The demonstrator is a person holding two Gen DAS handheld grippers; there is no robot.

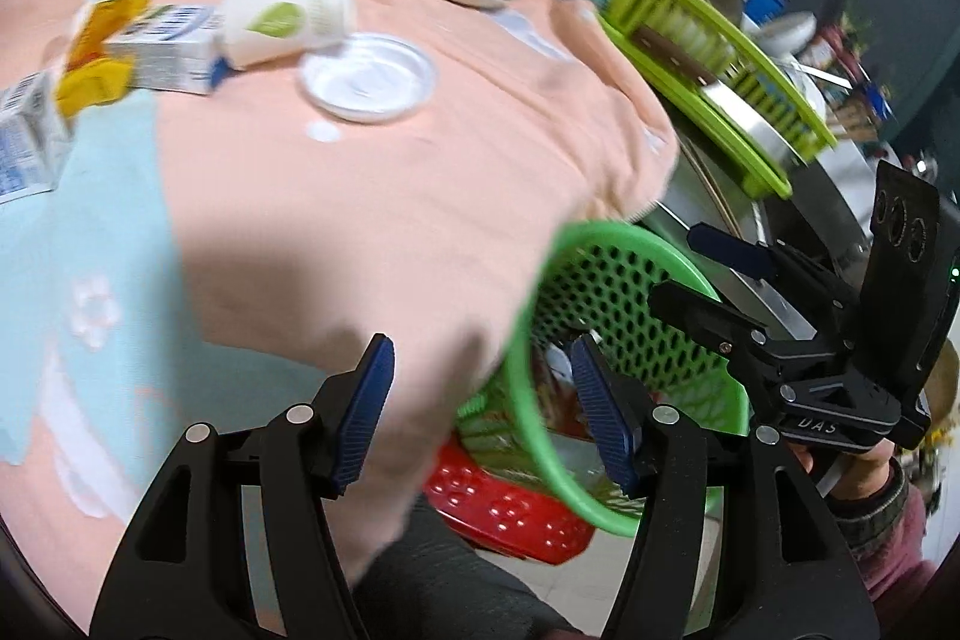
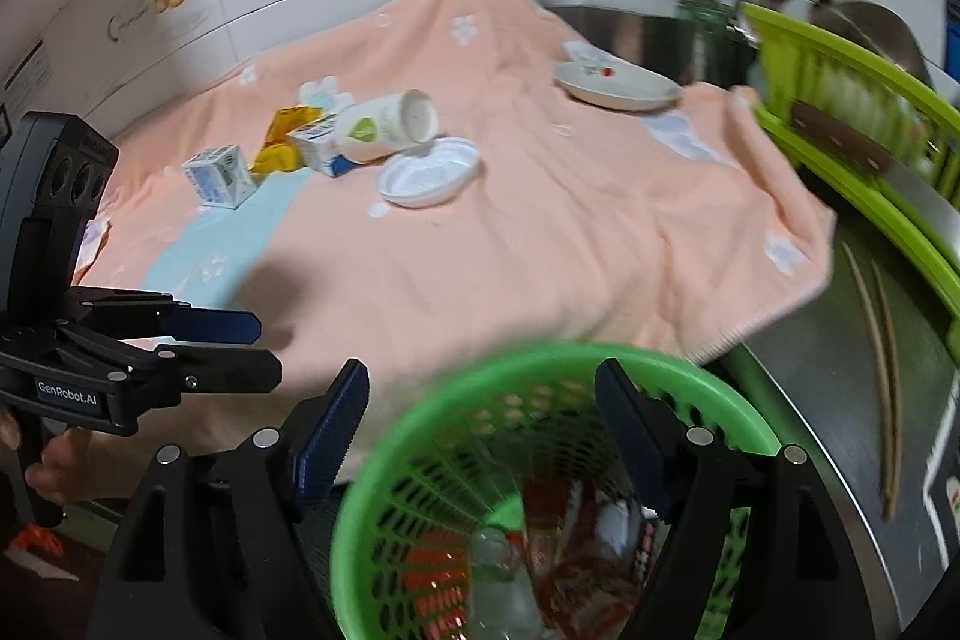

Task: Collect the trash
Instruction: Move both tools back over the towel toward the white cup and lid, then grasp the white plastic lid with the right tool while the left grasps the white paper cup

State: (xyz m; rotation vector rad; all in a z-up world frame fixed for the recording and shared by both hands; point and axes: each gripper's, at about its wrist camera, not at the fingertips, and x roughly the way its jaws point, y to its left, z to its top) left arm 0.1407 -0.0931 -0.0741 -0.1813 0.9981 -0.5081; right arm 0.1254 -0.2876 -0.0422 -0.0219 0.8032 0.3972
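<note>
both grippers, left point(image 1: 483, 406) & right point(image 2: 483, 430), wide open & empty above green basket point(image 2: 384, 466); only right view shows trash inside it.

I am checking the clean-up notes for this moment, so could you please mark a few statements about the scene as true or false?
1. The white cup lies on its side on the peach cloth. True.
2. The green basket is empty. False: it already holds wrappers and other trash.
3. The left tongs grip a milk carton. False: the jaws are open with nothing between them; the cartons lie on the cloth.
4. A white lid rests beside the cup. True.
5. The right tongs are open above the basket. True.
6. The flowered plate is inside the basket. False: it sits on the cloth.
</note>
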